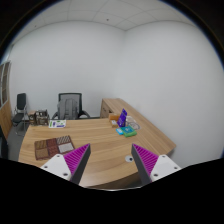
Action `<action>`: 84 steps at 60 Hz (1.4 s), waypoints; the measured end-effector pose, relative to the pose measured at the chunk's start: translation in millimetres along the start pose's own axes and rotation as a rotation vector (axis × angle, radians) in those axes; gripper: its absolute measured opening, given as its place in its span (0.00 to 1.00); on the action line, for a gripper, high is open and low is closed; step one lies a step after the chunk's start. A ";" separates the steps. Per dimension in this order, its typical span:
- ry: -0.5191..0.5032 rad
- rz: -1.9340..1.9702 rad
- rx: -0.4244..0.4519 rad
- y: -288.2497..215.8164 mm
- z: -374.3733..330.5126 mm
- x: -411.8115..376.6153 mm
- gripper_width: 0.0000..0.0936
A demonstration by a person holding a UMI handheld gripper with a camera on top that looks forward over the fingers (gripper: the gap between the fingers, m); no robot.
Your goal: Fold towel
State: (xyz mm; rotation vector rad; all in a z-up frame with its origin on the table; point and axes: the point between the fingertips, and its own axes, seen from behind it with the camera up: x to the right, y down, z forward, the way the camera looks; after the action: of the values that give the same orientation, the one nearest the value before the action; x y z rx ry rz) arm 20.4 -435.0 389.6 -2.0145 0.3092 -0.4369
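The gripper [108,160] hangs released and empty above the wooden surface [100,135]; folded towels [54,147] lie just beyond its left finger

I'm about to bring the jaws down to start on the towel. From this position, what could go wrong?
1. The gripper hangs open and empty high above the table, and no towel is clearly in view; a descent now may close on nothing.
2. The sample card lies just ahead of the left finger; the jaws could catch it instead.
3. The purple object stands further back on the table; a wide sweep forward might knock it.
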 end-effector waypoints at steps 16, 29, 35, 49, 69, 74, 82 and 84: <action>-0.039 -0.005 -0.095 77.1 20.6 -24.9 0.92; -0.185 -0.079 -0.191 172.4 45.9 -118.2 0.92; -0.304 -0.118 -0.224 204.1 57.7 -191.8 0.92; -0.544 -0.187 -0.182 210.0 99.9 -381.9 0.92; -0.637 -0.237 -0.172 206.7 200.5 -577.4 0.87; -0.643 -0.258 -0.190 210.1 215.9 -600.0 0.83; -0.632 -0.310 -0.212 220.5 226.7 -607.1 0.72; -0.643 -0.319 -0.215 219.5 227.0 -608.7 0.67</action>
State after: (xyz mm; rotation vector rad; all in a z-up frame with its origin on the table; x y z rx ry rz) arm -437.4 -113.8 -7.2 -2.2997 -0.3810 0.0719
